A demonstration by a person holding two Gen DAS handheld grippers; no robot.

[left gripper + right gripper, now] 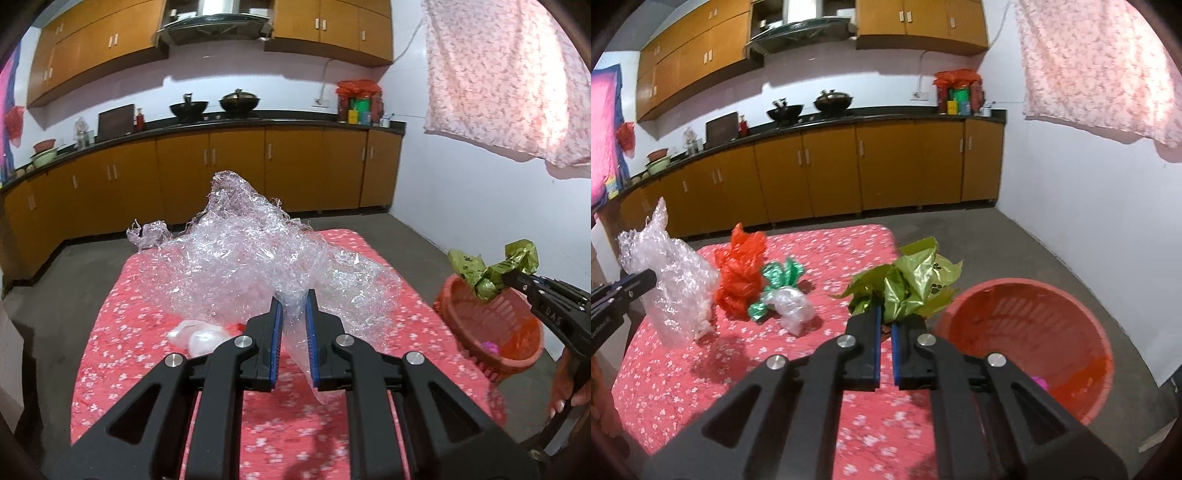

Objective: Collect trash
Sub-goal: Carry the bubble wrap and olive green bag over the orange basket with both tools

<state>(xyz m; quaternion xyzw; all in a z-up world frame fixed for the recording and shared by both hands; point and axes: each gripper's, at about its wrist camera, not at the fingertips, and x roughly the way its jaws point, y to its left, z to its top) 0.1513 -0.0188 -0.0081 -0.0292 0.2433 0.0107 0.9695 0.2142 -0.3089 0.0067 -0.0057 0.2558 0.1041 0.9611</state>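
My left gripper (294, 301) is shut on a big wad of clear bubble wrap (251, 266), held just above the red flowered table (122, 354). In the right wrist view the same bubble wrap (674, 291) hangs at the far left from the left gripper (652, 278). My right gripper (885, 319) is shut on a crumpled green wrapper (908, 284), lifted beside the red basket (1034, 332). The left wrist view shows that green wrapper (487, 269) over the basket's rim (480, 354), with the right gripper (513, 278) pinching it.
An orange plastic bag (740, 273), a green foil wrapper (783, 277) and a clear plastic scrap (790, 304) lie mid-table. A pink item (1039, 382) sits in the basket. Brown cabinets (831, 166) line the far wall. A flowered cloth (1100, 70) hangs at right.
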